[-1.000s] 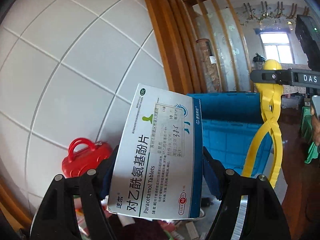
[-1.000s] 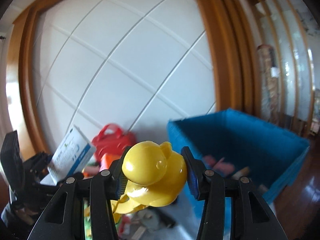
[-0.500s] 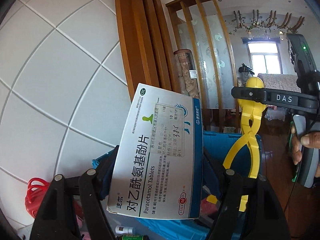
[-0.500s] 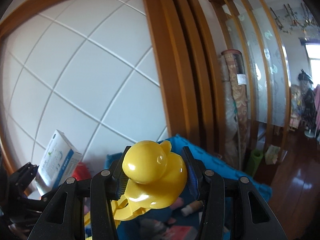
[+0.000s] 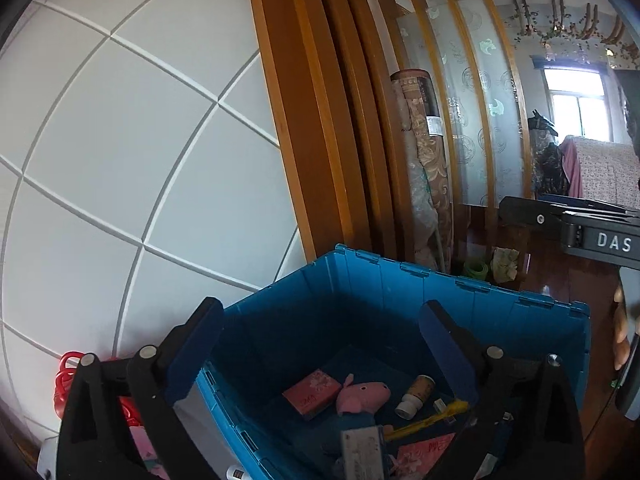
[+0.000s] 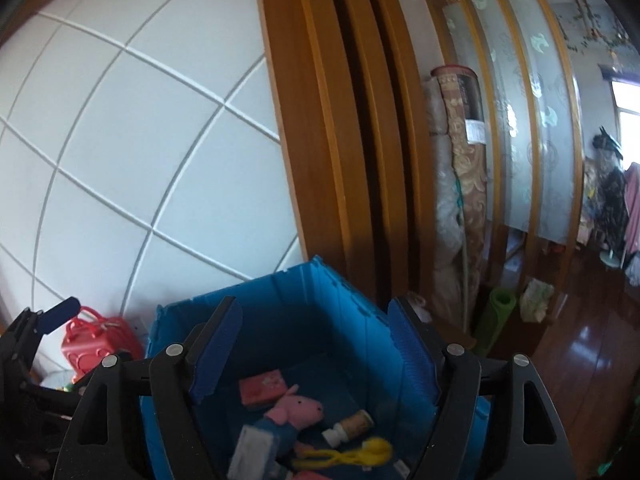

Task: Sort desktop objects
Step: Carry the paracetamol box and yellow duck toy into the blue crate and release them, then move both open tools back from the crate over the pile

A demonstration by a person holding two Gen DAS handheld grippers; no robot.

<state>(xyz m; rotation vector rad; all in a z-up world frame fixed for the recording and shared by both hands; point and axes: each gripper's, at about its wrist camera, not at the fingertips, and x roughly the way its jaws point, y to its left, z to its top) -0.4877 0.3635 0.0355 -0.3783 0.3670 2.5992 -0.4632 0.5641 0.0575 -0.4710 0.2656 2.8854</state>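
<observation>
Both grippers hang open and empty over a blue plastic crate (image 5: 400, 280) (image 6: 288, 304). My left gripper (image 5: 320, 340) has its pads wide apart, and so does my right gripper (image 6: 316, 344). In the crate lie the white and blue tablet box (image 5: 362, 454) (image 6: 252, 452), the yellow duck tongs (image 6: 352, 456) (image 5: 424, 420), a pink pig toy (image 5: 362, 394) (image 6: 298, 408), a pink box (image 5: 312, 392) (image 6: 262, 388) and a small bottle (image 5: 414, 396) (image 6: 352, 424). The right gripper's body shows at the right edge of the left wrist view (image 5: 580, 228).
A red toy handbag (image 6: 100, 348) (image 5: 66, 376) stands left of the crate against the white tiled wall. A wooden door frame (image 5: 320, 120), rolled fabric (image 5: 424, 168) and a green roll (image 6: 496, 312) stand behind the crate. Dark wooden floor lies to the right.
Both grippers have opened above the crate. The tablet box left my left gripper and the yellow duck tongs left my right gripper; both now lie in the crate.
</observation>
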